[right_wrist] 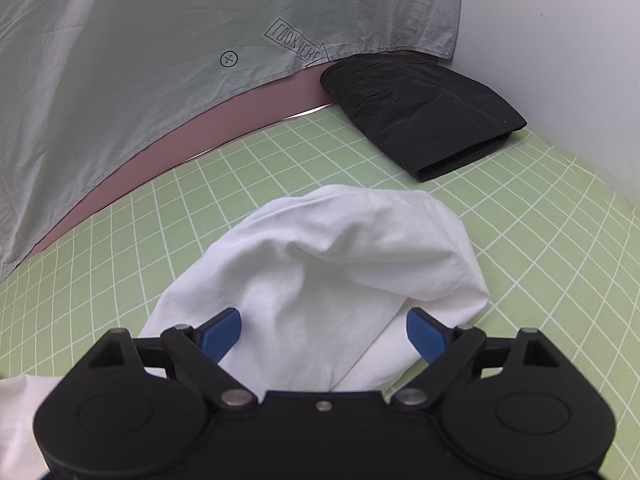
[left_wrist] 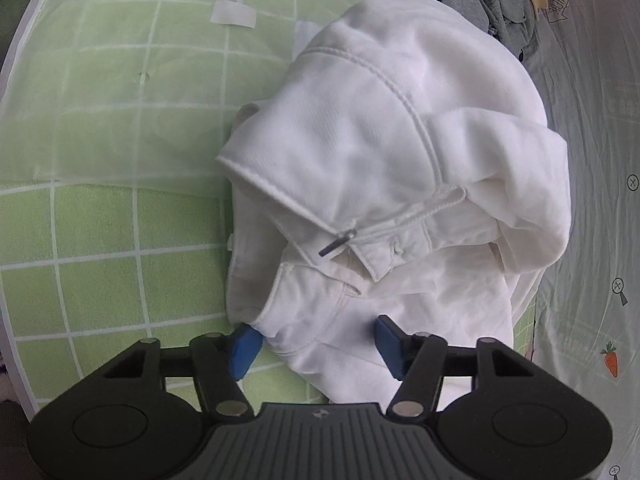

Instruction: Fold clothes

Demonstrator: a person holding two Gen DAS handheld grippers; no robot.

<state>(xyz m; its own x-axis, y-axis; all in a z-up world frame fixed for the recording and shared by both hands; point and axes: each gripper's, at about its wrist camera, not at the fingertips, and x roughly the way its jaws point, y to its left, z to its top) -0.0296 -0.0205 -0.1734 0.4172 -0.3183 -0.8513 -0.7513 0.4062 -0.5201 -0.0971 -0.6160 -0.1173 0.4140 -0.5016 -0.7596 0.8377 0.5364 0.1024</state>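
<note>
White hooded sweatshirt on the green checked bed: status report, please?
Left gripper open, white hooded sweatshirt between its jaws. Right gripper open over its white fabric. Folded black garment lies apart.

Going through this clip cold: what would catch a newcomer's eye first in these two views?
A bulky white hooded sweatshirt heaped mid-frame on the green checked bedsheet, with the open left gripper straddling its near edge. In the right view, a neatly folded black garment lies in the far corner by the wall.
</note>
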